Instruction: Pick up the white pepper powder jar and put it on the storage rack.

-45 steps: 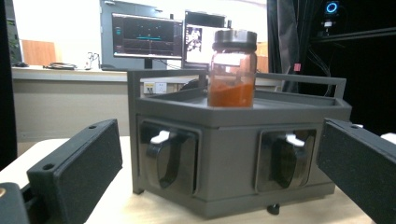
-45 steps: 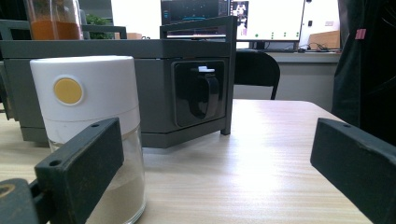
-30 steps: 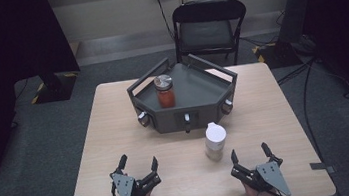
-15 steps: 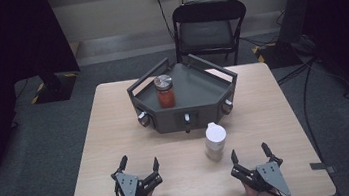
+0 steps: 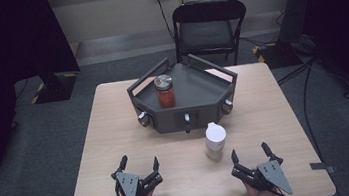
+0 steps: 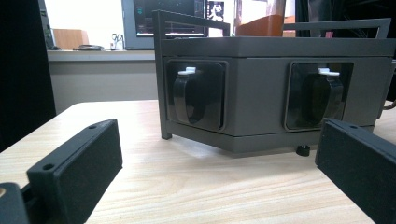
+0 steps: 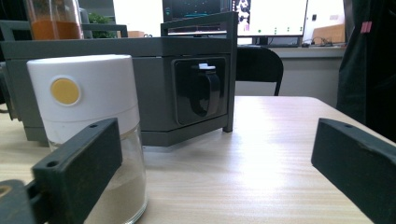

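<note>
Shifted slightly since the frame a second before: left gripper, held near the front edge of the light wooden table, turned a touch rightward; all else stayed put. Rested low over the bare tabletop at the left, jaws spread wide with nothing between them, black foam-faced pads well apart in the left gripper view. Faced there the dark grey angular metal tray, its front walls carrying two black knobs with white tips, an orange-filled jar visible above the rim. Stood inside that tray, toward its left, a glass jar of red-orange contents with a silver lid. Stood on the table just in front of the tray's right front corner, apart from it, a clear glass jar with a white cap holding pale powder; loomed close beside the left jaw in the right gripper view, same jar, a yellow dot on its cap. Rested at the right near the front edge, right gripper, jaws likewise wide and empty, the white-capped jar just to its left. Stood beyond the table's far side a black folding chair.
</note>
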Demonstrator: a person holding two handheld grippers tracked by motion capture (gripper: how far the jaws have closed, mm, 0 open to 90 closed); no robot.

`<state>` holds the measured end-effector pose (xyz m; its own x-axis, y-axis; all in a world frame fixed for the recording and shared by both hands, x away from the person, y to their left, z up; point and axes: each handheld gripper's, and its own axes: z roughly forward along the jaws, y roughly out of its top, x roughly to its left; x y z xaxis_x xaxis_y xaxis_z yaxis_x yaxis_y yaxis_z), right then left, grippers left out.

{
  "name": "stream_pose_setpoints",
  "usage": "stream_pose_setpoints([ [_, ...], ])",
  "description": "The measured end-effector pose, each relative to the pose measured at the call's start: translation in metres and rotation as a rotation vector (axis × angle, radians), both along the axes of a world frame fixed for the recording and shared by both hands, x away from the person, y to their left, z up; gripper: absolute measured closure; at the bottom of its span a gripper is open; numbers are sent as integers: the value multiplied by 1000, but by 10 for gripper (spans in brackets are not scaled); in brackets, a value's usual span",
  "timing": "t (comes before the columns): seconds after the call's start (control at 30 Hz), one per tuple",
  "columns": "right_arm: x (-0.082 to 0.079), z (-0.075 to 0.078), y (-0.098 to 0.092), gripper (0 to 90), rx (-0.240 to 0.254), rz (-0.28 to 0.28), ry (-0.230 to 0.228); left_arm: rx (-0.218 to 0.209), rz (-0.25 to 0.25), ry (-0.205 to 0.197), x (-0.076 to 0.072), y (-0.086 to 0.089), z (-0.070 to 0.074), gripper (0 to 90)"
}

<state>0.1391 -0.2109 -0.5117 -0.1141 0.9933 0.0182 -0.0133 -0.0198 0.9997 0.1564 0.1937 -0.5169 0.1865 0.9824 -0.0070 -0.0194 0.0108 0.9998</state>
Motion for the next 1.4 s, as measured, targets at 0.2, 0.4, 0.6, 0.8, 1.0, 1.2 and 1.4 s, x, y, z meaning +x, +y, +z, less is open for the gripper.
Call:
stream_pose_setpoints([
  [0.2, -2, 5, 1, 0, -1, 4, -8, 1, 10, 0, 0, -1, 0, 1],
  [0.4, -6, 12, 2, 2, 8, 38, -25, 0, 18, 0, -1, -3, 0, 2],
  [0.6, -5, 24, 7, 1, 12, 70, -39, 0, 19, 0, -1, -3, 0, 0],
  [0.8, 2, 36, 16, 1, 4, 99, -50, 0, 19, 0, -1, -3, 0, 0],
  [1.0, 10, 43, 24, 3, -13, 134, -52, 0, 19, 0, -1, -3, 0, 0],
  [1.2, 19, 44, 30, 11, -22, 158, -42, 0, 19, 0, -1, -3, 0, 0],
  [1.4, 30, 45, 39, 24, -55, 169, -11, 0, 19, 0, -1, -3, 0, 0],
])
